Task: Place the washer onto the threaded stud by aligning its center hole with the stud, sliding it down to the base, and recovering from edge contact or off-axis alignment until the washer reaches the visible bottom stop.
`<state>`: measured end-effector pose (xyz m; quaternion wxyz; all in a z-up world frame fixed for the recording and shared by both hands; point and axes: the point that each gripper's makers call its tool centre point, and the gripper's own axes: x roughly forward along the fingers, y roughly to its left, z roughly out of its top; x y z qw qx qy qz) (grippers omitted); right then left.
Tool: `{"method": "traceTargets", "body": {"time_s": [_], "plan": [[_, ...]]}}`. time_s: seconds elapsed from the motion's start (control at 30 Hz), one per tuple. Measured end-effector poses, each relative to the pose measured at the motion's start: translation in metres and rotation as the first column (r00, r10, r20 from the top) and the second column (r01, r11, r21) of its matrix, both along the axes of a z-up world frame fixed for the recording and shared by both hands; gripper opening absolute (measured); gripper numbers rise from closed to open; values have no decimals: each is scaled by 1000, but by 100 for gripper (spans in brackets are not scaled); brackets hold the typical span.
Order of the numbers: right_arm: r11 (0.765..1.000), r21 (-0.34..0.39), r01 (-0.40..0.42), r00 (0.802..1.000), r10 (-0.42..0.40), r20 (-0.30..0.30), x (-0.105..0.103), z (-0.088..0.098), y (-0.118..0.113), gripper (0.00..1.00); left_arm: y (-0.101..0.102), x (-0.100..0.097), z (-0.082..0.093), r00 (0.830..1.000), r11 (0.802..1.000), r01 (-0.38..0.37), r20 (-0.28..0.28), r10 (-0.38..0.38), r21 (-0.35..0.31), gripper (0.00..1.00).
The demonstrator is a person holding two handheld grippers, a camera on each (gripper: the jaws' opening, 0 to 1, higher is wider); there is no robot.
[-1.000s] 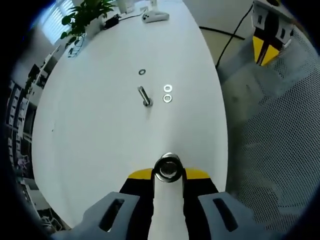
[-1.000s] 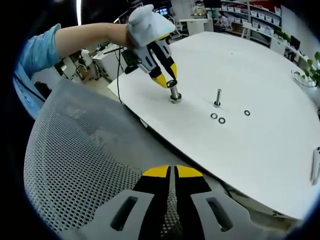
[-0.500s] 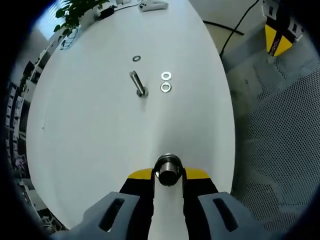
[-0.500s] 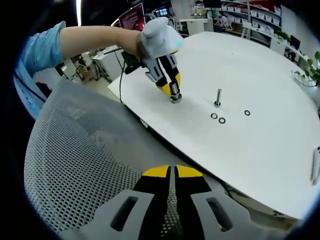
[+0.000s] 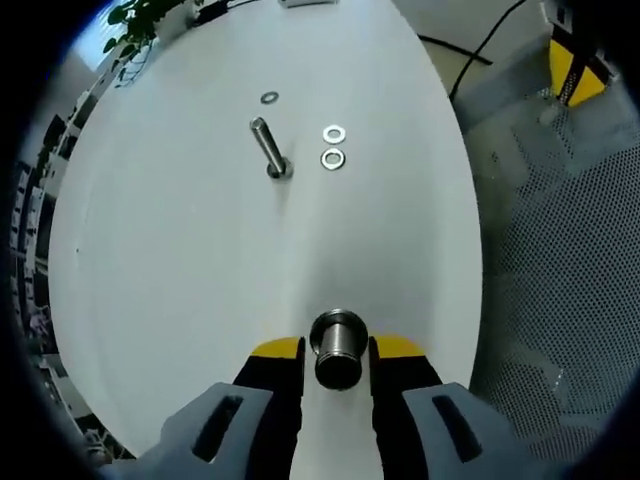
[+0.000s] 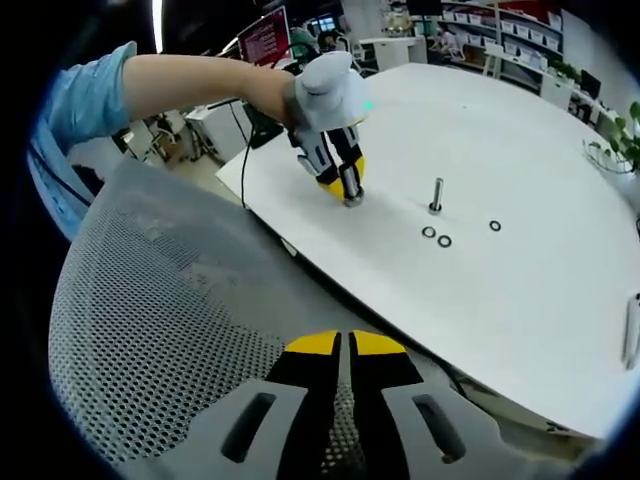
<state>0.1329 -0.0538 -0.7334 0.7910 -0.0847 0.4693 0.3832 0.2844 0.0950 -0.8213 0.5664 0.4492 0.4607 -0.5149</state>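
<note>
A short steel stud (image 5: 338, 352) stands upright near the white table's (image 5: 180, 260) edge, between the yellow tips of my left gripper (image 5: 337, 348). Thin slivers of table show on both sides of the stud, so the jaws stand slightly open around it. From the right gripper view, the left gripper (image 6: 348, 185) points down with its tips low on that stud, held by a gloved hand. A second stud (image 5: 268, 148) stands farther in, with two washers (image 5: 333, 146) beside it and a third washer (image 5: 268, 97) beyond. My right gripper (image 6: 346, 345) is shut on nothing, off the table.
A grey mesh chair back (image 6: 170, 330) lies under the right gripper, against the table's near edge (image 6: 330, 275). The second stud (image 6: 436, 195) and the washers (image 6: 436, 236) sit mid-table. A cable (image 5: 470, 60) and a plant (image 5: 135, 15) lie at the far end.
The left gripper has swung more upright and slid down the stud toward the table; its jaws look slightly wider apart. The right gripper has stayed still.
</note>
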Motion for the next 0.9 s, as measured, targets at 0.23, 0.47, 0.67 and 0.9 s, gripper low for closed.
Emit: {"method": "traceTargets", "body": {"time_s": [0.23, 0.47, 0.67, 0.9], "plan": [[1000, 0, -5, 1000, 5, 1, 0, 0, 0, 6, -7, 1, 26, 996, 988, -84, -30, 81, -132, 27], [1000, -1, -5, 1000, 5, 0, 0, 0, 0, 6, -6, -4, 26, 999, 991, -34, -14, 32, -127, 11], [1000, -1, 0, 1000, 0, -2, -1, 0, 0, 6, -4, -1, 26, 998, 992, -55, 11, 56, -115, 10], [1000, -2, 2, 1000, -2, -3, -1, 0, 0, 6, 16, 9, 26, 997, 995, -66, 26, 68, -75, 10]]}}
